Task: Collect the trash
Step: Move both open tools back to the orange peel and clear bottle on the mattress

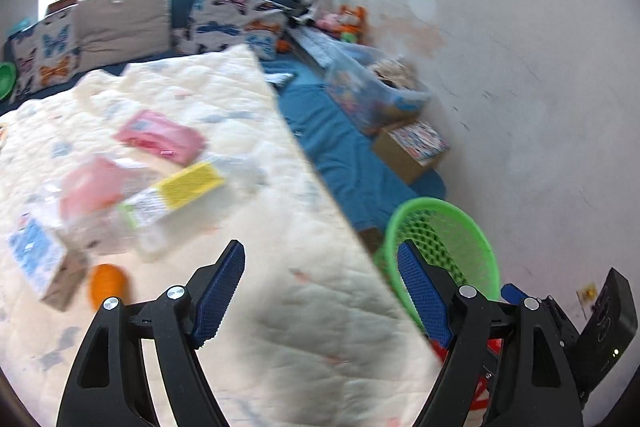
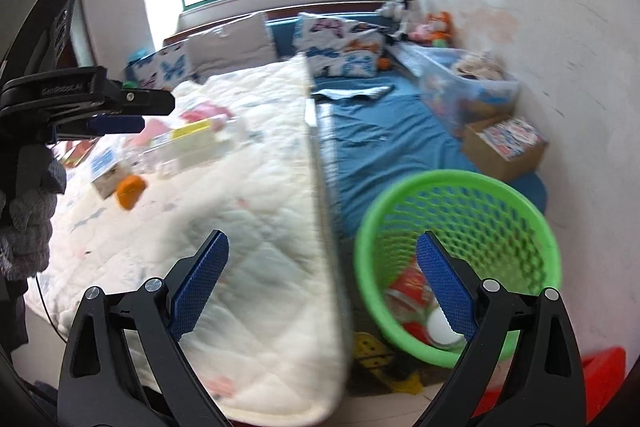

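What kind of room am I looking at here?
Most likely a bedroom, perhaps a child's: a bed with a white quilt, butterfly-print pillows beneath the window, and stuffed toys along the wall.

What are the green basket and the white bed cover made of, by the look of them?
Green basket: probably moulded plastic, given its even bright colour, smooth rim and regular honeycomb holes in the wall. White bed cover: looks like quilted fabric, soft and matte, with stitched diamond puffs and a faint printed pattern; blur hides the weave.
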`<action>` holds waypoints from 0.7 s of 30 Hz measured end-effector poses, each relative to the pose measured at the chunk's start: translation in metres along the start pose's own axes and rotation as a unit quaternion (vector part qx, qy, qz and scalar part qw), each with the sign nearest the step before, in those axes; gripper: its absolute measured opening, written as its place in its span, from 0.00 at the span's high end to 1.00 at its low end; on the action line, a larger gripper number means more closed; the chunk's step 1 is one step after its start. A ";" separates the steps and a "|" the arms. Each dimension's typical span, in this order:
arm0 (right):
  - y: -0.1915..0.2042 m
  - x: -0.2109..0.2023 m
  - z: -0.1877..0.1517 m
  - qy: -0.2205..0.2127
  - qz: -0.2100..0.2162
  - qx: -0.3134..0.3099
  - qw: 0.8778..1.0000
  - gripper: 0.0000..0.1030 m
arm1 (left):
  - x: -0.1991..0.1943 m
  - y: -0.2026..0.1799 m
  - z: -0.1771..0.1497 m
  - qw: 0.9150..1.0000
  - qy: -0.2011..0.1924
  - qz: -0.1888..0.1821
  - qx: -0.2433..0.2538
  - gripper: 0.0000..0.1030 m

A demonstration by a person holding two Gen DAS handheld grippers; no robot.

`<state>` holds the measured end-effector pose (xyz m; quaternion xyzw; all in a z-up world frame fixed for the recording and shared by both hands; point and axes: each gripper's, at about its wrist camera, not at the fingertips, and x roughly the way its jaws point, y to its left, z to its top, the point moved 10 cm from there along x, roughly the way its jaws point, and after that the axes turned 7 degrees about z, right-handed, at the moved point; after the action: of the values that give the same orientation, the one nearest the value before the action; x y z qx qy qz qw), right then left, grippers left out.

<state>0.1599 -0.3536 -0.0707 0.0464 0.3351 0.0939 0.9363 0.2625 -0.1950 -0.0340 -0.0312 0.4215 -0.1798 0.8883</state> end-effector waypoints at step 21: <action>0.155 0.081 0.038 0.041 0.119 -0.102 0.987 0.15 | -0.055 0.211 -0.014 0.983 -0.018 0.119 -0.137 0.25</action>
<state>0.2227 -0.1857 -0.0684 -0.0140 0.3542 0.2404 0.9036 0.2818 0.0228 -0.0457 -0.1051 0.4265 -0.0128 0.8983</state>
